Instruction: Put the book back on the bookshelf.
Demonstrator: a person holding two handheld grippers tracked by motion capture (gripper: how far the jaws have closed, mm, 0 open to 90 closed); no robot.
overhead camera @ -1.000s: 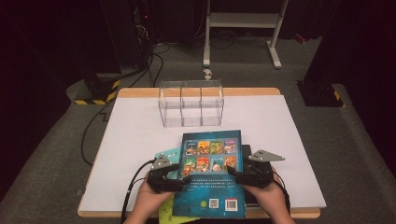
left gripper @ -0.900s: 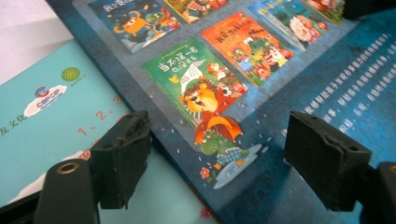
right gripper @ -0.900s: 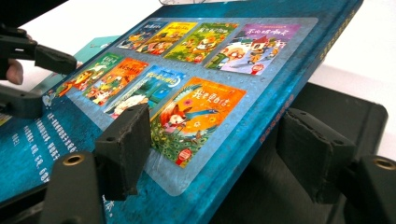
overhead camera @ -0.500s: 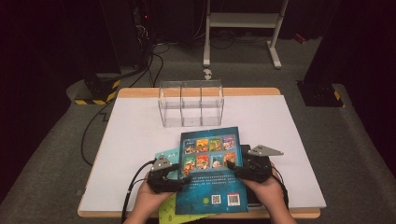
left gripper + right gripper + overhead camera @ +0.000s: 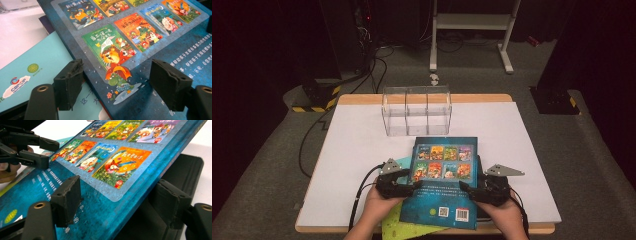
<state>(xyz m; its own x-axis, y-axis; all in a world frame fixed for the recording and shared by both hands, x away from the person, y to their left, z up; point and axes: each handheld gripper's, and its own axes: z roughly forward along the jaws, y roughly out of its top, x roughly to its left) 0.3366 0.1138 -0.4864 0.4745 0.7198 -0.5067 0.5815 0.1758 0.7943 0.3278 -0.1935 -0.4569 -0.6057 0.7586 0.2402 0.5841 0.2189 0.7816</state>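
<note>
Item one: a dark blue hardback picture book (image 5: 444,180), back cover up, showing a grid of small colourful cover pictures, white print, a barcode and a code square. I found it at the near edge of the white worktop (image 5: 347,165), lying on other things and tilted, its right side raised.

Item two: my left claw (image 5: 414,186), at the book's left edge. In the left gripper view the jaws stood apart, one over the blue cover and one beyond its edge above the pale book; they had just been closing a little, and I saw neither pad pressing on anything.

Item three: my right claw (image 5: 463,188), at the book's right edge. In the right gripper view the raised edge passed between the jaws, one above the cover and one below; they had just drawn in a little. I could not tell whether the pads pressed on the book.

Item four: a pale turquoise paperback with a green round emblem (image 5: 30,72), under the blue book's left side.

Item five: a yellow-green patterned sheet or thin book (image 5: 404,225), jutting over the near worktop edge.

Item six: a flat black box-like object (image 5: 182,177), under the blue book's right side.

Item seven: a clear plastic three-compartment holder (image 5: 416,111), upright toward the far side of the worktop, just beyond the book
</note>
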